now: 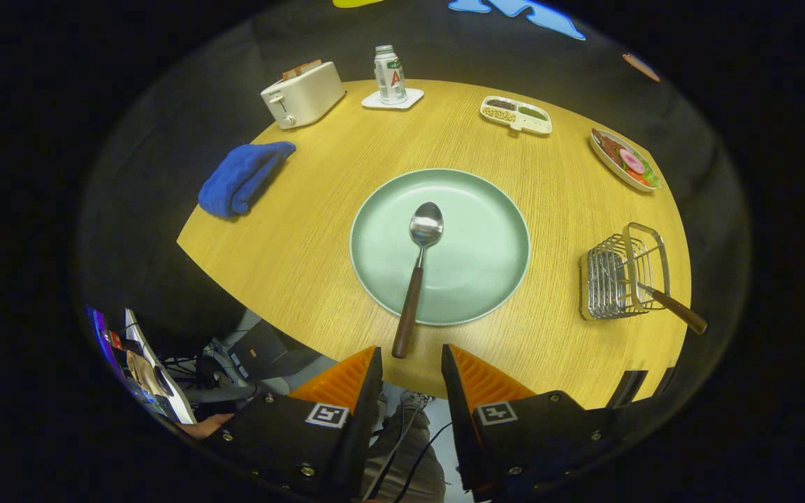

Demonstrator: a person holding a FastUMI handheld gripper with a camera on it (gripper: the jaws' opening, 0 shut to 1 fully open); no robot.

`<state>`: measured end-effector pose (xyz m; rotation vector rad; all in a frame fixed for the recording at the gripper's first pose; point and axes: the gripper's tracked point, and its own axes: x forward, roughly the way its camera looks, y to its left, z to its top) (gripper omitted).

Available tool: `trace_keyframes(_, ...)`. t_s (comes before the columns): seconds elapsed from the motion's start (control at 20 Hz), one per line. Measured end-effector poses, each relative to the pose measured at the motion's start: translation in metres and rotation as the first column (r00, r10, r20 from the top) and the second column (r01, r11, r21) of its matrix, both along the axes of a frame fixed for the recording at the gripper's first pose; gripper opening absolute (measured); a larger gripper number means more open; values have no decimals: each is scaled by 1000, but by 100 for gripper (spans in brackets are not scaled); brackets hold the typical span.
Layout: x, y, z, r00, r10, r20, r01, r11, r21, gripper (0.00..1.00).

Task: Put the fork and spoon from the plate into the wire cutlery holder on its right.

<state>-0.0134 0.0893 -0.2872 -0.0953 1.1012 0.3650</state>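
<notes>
Gripper view puts my jaws wide apart with nothing between them, hanging just off the near edge of the desk point(305, 230). My gripper point(411, 360) lines up with the spoon point(418, 276): its bowl lies face up near the middle of the green plate point(493, 230), and its dark wooden handle runs back over the plate's near rim, the handle's end sitting just ahead of my fingertips, slightly toward the left one.

To the right of the plate, well apart from it, stands the wire cutlery holder point(615, 276). The fork point(675, 307) seems to be in it already; I can make out only a brown handle sticking out toward the desk's edge, so I judge half the job done and the spoon as what is left.

The risks I see from here:
- The handle is thin and round. If I close off-centre, it could roll or swing the bowl across the plate instead of lifting.
- Gripping only at the far end of the handle leaves the heavy bowl hanging, so the spoon may droop or slip out on the way over.
- The holder looks light and sits close to the desk's edge. A nudge from the spoon tip, or a knock against the fork's protruding handle, could tip it or push it off.
</notes>
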Motion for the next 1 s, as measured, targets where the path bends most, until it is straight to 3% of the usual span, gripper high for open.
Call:
trace_keyframes(0.55, 13, 18, -46, 994, -39, -104, 39, 999, -9, 52)
trace_keyframes(0.75, 10, 15, -29, 992, -75, -100, 76, 997, 10, 51)
trace_keyframes(0.85, 8, 17, -47, 991, -66, -113, 71, 997, 38, 20)
trace_keyframes(1.0, 18, 5, -35, 998, -41, -52, 41, 999, 12, 19)
